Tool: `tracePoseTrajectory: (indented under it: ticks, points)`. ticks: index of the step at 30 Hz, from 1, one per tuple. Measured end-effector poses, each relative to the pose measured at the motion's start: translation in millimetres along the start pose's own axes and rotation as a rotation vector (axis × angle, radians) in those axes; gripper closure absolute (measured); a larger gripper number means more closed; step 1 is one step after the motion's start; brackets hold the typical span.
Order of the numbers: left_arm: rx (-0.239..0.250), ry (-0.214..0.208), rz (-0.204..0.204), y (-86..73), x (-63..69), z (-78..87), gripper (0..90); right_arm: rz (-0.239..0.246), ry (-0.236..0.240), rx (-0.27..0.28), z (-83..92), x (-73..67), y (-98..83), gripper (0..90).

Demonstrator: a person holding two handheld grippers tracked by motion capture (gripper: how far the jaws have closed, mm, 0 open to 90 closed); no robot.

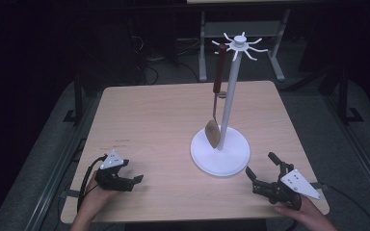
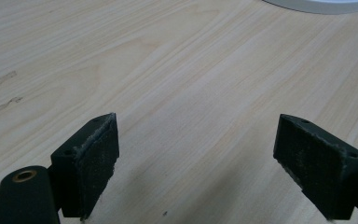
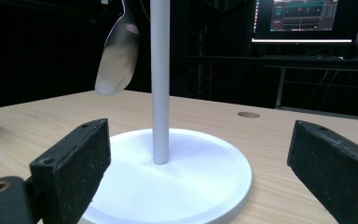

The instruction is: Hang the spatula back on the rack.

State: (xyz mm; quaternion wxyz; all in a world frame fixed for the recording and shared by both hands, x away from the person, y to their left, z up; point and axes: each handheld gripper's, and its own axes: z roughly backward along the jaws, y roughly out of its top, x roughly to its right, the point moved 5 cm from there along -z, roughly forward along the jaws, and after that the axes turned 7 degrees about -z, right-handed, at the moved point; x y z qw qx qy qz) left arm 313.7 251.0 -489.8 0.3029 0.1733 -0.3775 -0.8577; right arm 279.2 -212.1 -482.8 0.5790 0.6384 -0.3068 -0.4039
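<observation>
Both hands sit at the near edge, each holding a gripper that rests on the table [image 1: 149, 115]. That light wood table is the biggest thing going, and most of it is bare.

Next down in size is the white rack [image 1: 220, 149], right of centre: round base, tall pole, a ring of little hooks at the top. In the right gripper view the base is just beyond the jaws, so that hand is close to it.

Hanging off one of the left-side hooks is a spoon [image 1: 215, 96] with a dark reddish handle, bowl down, hovering just above the base beside the pole. I can't tell from these shots whether the bowl actually touches the pole, the lighting's pretty dim.

Left gripper [image 1: 137, 180] is near-left, jaws apart, nothing between them but table grain, well apart from the rack. Right gripper [image 1: 259, 166] is near-right, jaws wide apart too, empty, aimed at the pole.

My read: the spoon's either just been hung or is about to come off, and both hands are parked. If it's coming off, the right gripper has the shorter trip. It'd need to rise to the handle, pinch it, then lift enough to clear the hook without swinging the bowl into the pole.
</observation>
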Motion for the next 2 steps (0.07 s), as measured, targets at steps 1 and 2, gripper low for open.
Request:
tracePoseTrajectory:
  ticks: [1, 2]
  points:
    - [0.001, 0.002, 0.004, -0.2, -0.1, -0.2, 13.5, -0.001, 0.000, 0.000, 0.0, -0.1, 0.0, 5.5]
    - [0.001, 0.003, 0.010, -0.5, -0.3, -0.4, 13.5, 0.000, -0.001, 0.000, 0.0, 0.0, 0.0, 5.5]
